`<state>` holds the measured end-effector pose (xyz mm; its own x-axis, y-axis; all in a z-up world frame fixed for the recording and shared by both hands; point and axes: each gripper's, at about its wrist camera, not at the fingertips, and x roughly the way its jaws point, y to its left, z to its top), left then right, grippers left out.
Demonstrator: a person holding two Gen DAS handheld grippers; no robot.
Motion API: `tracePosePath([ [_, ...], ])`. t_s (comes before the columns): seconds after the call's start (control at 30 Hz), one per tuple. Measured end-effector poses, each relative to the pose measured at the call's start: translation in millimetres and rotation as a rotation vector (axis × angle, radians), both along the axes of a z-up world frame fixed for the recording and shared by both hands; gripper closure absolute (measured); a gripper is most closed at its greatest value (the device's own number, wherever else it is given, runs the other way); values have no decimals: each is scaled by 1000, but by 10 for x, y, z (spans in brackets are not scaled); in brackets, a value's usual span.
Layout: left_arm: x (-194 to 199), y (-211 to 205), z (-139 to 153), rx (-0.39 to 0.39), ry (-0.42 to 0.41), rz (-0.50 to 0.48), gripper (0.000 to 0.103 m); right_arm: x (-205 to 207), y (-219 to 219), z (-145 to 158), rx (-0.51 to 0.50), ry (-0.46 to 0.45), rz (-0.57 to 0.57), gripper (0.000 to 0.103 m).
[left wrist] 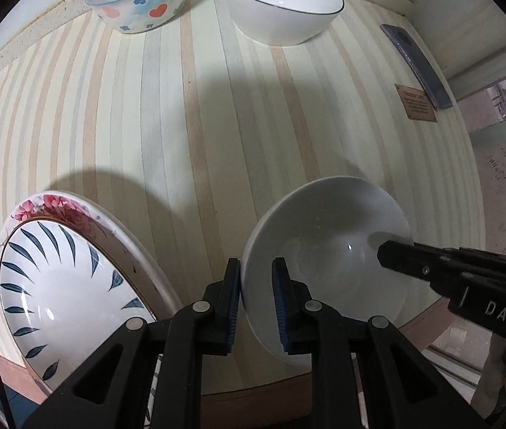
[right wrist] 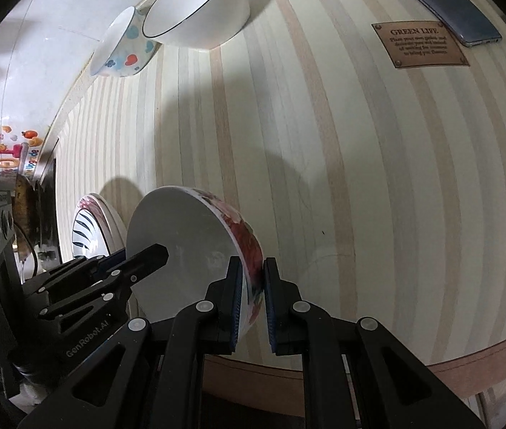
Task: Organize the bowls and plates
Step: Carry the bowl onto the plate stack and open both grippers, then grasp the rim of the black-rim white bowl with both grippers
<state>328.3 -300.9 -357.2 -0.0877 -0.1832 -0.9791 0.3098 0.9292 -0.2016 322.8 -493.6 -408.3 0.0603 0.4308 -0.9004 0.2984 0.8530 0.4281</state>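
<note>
left wrist: steeply down, close over surface [left wrist: 217, 125] | right wrist: same | shared: bowl [left wrist: 324, 257], far bowls [right wrist: 195, 10]

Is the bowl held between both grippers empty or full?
Empty. The left wrist view looks straight into the held bowl: bare white inside, only a light glint.

Black claw [left wrist: 256, 296], blue ribbed pads [left wrist: 233, 307]

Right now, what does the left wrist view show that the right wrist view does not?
Only the left wrist view shows the bowl's plain white inside and the leaf-pattern plate nearly whole. Only the right wrist view shows the bowl's red floral outside and colourful stickers. Both show the left gripper and the right gripper shut on the bowl's rim, two more bowls and the plaque.
</note>
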Motion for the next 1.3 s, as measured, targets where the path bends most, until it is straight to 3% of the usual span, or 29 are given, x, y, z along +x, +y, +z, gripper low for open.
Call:
tracePosePath([
  [0.1, 75, 50, 226, -13, -41, 23, 87, 76, -47, 48, 38, 30, -10, 87],
  [0.17, 248, 101, 492, -37, -100, 58, 84, 151, -131, 185, 69, -1, -24, 75],
  [0.23, 489, 125, 685, -73, -140, 104, 66, 283, -277, 361, 81, -49, -62, 57],
  [0.3, 834, 94, 789, -95, -192, 151, 58, 499, -436, 510, 94, -127, -110, 52],
  [0.5, 1628, -101, 474, -79, -195, 216, 59, 1273, -775, 413, 101, -235, -245, 52],
  [0.73, 1973, -260, -73, -63, -93, 200, 61, 1876, -808, -87, 186, -184, -291, 55],
  [0.77, 1975, -272, -112, -58, -94, 199, 65, 1910, -777, -139, 198, -181, -289, 63],
  [0.8, 1964, -303, -139, -54, -89, 195, 77, 1946, -757, -186, 198, -173, -277, 67],
  [0.87, 1951, -334, -181, -50, -80, 185, 85, 1982, -734, -229, 192, -174, -255, 83],
  [0.93, 1930, -359, -171, -49, -95, 180, 95, 1985, -734, -225, 171, -177, -238, 84],
  [1.13, 1910, -482, -158, -31, -124, 168, 95, 1966, -680, -174, 107, -204, -191, 85],
  [1.3, 1824, -488, 15, -30, -160, 135, 95, 1864, -671, -50, 93, -222, -177, 86],
])
